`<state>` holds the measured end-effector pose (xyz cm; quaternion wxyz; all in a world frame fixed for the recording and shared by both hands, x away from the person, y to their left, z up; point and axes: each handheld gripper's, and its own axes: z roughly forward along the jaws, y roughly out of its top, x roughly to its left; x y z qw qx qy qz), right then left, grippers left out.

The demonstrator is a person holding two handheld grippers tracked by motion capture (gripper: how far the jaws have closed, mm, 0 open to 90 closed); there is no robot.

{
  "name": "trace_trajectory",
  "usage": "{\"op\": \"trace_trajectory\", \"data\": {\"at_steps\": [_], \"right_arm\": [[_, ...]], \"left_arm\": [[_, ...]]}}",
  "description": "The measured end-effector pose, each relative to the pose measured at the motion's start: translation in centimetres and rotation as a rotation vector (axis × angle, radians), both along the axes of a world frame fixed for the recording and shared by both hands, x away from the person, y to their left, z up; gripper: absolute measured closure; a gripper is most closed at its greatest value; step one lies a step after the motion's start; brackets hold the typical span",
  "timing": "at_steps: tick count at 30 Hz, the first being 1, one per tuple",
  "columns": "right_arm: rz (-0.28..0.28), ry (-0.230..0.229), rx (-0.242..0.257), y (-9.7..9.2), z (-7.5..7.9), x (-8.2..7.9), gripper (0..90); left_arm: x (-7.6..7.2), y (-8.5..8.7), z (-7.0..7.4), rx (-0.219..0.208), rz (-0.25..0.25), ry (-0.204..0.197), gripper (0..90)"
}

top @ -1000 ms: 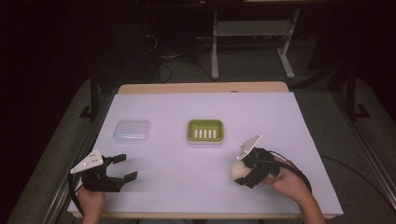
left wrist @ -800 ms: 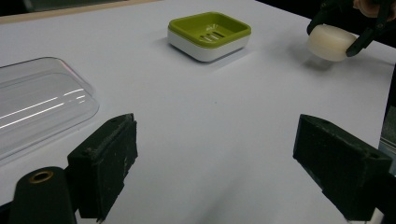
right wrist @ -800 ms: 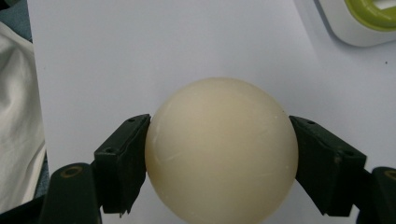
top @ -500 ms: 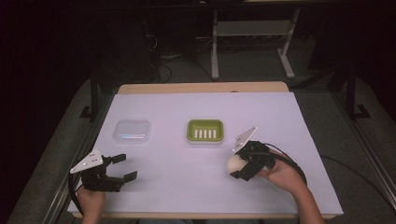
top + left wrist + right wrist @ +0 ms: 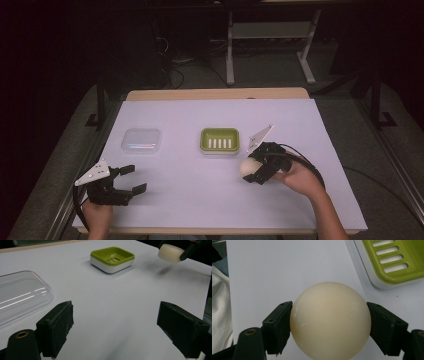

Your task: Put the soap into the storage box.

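Observation:
A round cream soap bar (image 5: 247, 168) (image 5: 330, 320) (image 5: 170, 253) hangs above the table, and my right gripper (image 5: 254, 170) (image 5: 329, 323) is shut on it from both sides. A green soap dish (image 5: 219, 140) (image 5: 112, 259) (image 5: 397, 262) with a slotted floor and white base stands mid-table, just left of and beyond the soap. My left gripper (image 5: 131, 182) (image 5: 115, 335) rests open at the table's front left with nothing between its jaws.
A clear plastic lid (image 5: 142, 140) (image 5: 18, 296) lies left of the dish, beyond my left gripper. The white table cover (image 5: 210, 195) is bare between my two hands. Beyond the table's far edge stands a metal frame (image 5: 270, 45) on a dark floor.
My right gripper has carried the soap a little forward and left, nearer the green dish. The left gripper has stayed in place.

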<state>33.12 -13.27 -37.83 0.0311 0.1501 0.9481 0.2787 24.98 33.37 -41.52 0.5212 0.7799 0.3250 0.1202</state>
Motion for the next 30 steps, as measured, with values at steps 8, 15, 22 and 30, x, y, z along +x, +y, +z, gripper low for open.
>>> {"op": "trace_trajectory", "data": {"at_steps": [8,15,22,30], "right_arm": [[0.009,0.007,-0.001,0.5,0.2,0.7,23.2],[0.027,-0.003,-0.001,1.2,1.0,1.2,23.2],[0.041,0.0,-0.012,1.8,1.4,1.6,23.2],[0.044,-0.001,-0.005,2.3,1.8,2.2,23.2]], "left_arm": [[0.0,0.0,0.0,-0.002,-0.003,-0.004,13.1],[0.0,-0.1,0.0,-0.004,-0.001,-0.002,13.1],[0.0,-0.1,0.0,-0.004,-0.001,-0.002,13.1],[0.1,-0.1,0.0,-0.006,0.0,0.002,13.1]]}}
